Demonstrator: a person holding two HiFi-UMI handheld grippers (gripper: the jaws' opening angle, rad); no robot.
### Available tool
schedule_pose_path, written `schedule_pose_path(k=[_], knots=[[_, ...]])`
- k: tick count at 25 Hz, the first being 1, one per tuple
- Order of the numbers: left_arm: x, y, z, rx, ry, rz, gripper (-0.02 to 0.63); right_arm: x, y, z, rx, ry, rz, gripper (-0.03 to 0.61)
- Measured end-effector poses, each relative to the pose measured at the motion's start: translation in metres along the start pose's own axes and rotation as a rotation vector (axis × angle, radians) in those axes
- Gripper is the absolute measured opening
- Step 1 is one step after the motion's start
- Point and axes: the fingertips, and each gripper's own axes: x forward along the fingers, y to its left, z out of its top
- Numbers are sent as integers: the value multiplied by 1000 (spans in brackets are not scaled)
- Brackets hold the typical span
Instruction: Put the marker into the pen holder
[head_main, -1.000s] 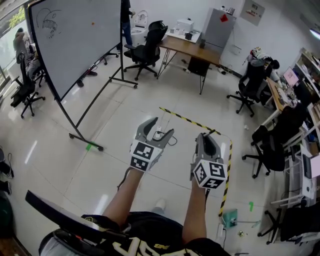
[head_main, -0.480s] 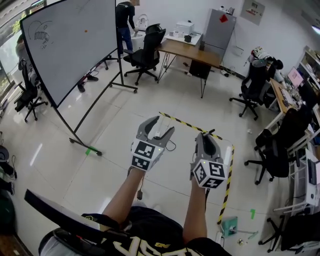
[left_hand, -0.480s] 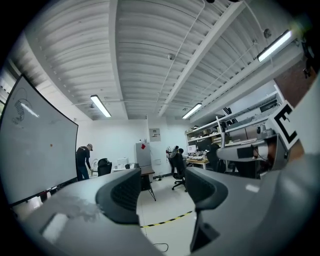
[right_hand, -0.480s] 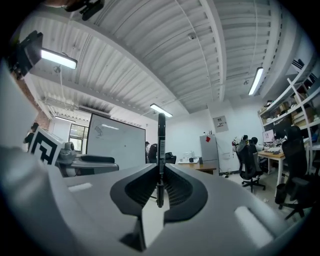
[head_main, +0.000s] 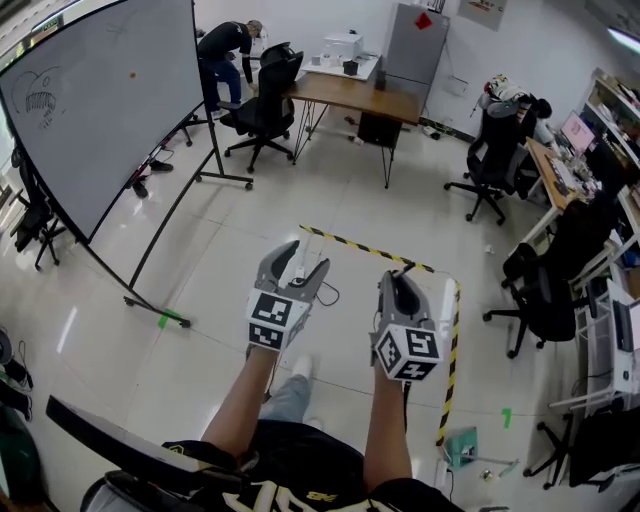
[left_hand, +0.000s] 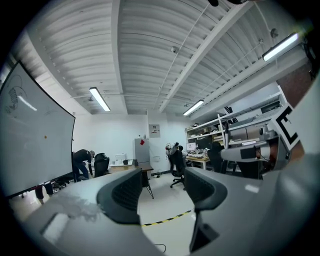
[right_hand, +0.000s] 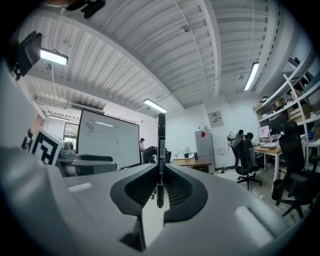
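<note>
Right gripper (right_hand: 160, 176) pinches the black marker (right_hand: 161, 142) upright; left gripper (left_hand: 162, 186) jaws apart, empty. The marker is best carried vertical to the unseen pen holder.

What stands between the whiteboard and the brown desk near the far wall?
In the head view, a black office chair and a person bending forward stand between the whiteboard and the desk.

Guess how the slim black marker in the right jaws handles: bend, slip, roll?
The slim black marker stands straight though pinched only near its lower end: probably stiff, light. Its round barrel could pivot in the shut jaws and would likely roll if dropped.
</note>
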Motion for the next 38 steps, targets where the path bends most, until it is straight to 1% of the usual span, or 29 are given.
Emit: schedule_pose_path(k=[5,8,10,13,17,20,24,30,34,38], knots=[[69,22,9,-4,-44,-19,264,58,-41,8,-38,7,-40,44],[111,47,26,6,-78,-24,264,102,-67,27,-55,-11,-67,43],[133,72,40,3,-104,-20,264,134,-73,41,-58,-31,-73,43],[161,109,50,8,-116,-15,264,182,-64,49,-65,-38,-52,43],[195,141,46,17,-101,-12,262,231,-56,45,-78,-24,-35,43],[213,159,42,-13,-108,-20,262,256,-54,39,-89,-15,-35,44],[233,171,33,-36,-99,-38,262,281,-62,24,-86,30,-45,43],[267,195,14,-47,-72,-22,262,324,-73,18,-85,29,-20,43],[306,218,10,-47,-58,22,264,368,-95,12,-75,39,18,44],[360,240,23,-19,-61,46,262,424,-130,30,-60,0,34,44]])
